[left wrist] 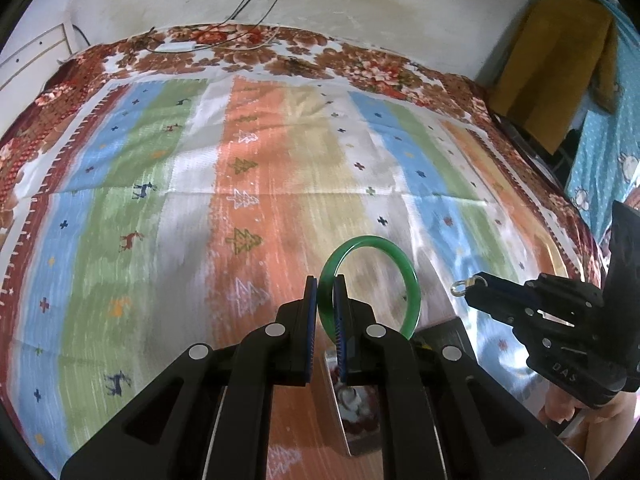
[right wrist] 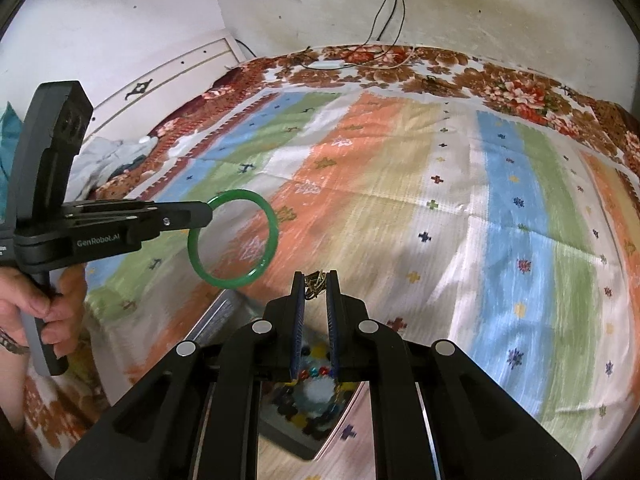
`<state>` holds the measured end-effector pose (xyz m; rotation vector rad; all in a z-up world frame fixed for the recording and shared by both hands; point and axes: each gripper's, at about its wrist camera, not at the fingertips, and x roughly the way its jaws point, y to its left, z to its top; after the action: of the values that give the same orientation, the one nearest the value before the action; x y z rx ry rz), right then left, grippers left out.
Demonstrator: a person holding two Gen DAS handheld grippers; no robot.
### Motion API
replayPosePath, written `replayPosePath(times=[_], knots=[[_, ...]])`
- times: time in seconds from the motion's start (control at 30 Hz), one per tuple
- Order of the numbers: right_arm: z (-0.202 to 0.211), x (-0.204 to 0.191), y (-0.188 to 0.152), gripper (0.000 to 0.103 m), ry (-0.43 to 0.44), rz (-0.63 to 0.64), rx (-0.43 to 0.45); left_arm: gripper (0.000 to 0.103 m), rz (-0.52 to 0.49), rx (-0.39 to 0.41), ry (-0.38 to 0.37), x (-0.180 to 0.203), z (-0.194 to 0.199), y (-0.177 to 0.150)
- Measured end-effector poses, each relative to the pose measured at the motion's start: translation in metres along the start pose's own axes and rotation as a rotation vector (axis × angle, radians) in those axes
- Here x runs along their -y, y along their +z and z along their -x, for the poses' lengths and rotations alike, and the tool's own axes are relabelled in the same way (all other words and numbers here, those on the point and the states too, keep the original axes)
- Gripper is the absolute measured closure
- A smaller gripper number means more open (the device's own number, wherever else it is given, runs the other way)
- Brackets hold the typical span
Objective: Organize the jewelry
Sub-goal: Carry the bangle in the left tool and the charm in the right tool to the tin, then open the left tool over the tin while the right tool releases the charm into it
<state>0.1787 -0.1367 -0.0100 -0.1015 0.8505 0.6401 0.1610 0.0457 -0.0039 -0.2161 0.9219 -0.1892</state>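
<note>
My left gripper (left wrist: 327,284) is shut on the rim of a green bangle (left wrist: 412,280), which stands upright in the air over the striped cloth (left wrist: 160,200). From the right wrist view the same left gripper (right wrist: 210,210) holds that green bangle (right wrist: 270,216) at mid left. My right gripper (right wrist: 316,280) is shut on a small gold-coloured piece of jewelry (right wrist: 316,280). In the left wrist view the right gripper (left wrist: 466,286) shows a metal ring (left wrist: 457,288) sticking out of its tips. Below both grippers lies a shiny metal tray (right wrist: 224,316) with coloured beads (right wrist: 316,372).
The cloth covers a bed with a floral border (left wrist: 280,60). Cables (right wrist: 384,12) run down the back wall onto the bed. A yellow cloth (left wrist: 556,60) hangs at the right. A person's hand (right wrist: 36,304) grips the left tool's handle. Crumpled clothes (right wrist: 108,160) lie at the bed's left edge.
</note>
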Motion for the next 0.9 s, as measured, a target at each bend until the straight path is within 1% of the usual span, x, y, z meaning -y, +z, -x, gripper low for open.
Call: replayPosePath(times=[0.2, 0.5, 0.7, 0.77, 0.8, 0.87, 0.9], knots=[[0.010, -0.008, -0.011, 0.092, 0.012, 0.002, 0.001, 0.095, -0.020, -0.011, -0.001, 0.008, 0.005, -0.018], [0.015, -0.017, -0.025, 0.092, 0.018, 0.008, -0.015, 0.095, -0.027, -0.022, 0.001, 0.014, 0.009, -0.034], [0.012, -0.021, -0.033, 0.092, 0.047, 0.019, -0.049, 0.095, -0.043, -0.042, -0.003, 0.019, 0.007, -0.044], [0.008, -0.024, -0.036, 0.091, 0.068, 0.028, -0.081, 0.094, -0.050, -0.061, -0.010, 0.022, 0.004, -0.045], [0.006, -0.025, -0.037, 0.090, 0.065, 0.034, -0.094, 0.093, -0.046, -0.082, -0.025, 0.022, 0.001, -0.045], [0.007, -0.026, -0.039, 0.075, 0.057, 0.035, -0.097, 0.092, -0.036, -0.113, -0.042, 0.021, -0.004, -0.047], [0.008, -0.026, -0.039, 0.062, 0.056, 0.029, -0.093, 0.084, -0.040, -0.122, -0.040, 0.022, -0.005, -0.048]])
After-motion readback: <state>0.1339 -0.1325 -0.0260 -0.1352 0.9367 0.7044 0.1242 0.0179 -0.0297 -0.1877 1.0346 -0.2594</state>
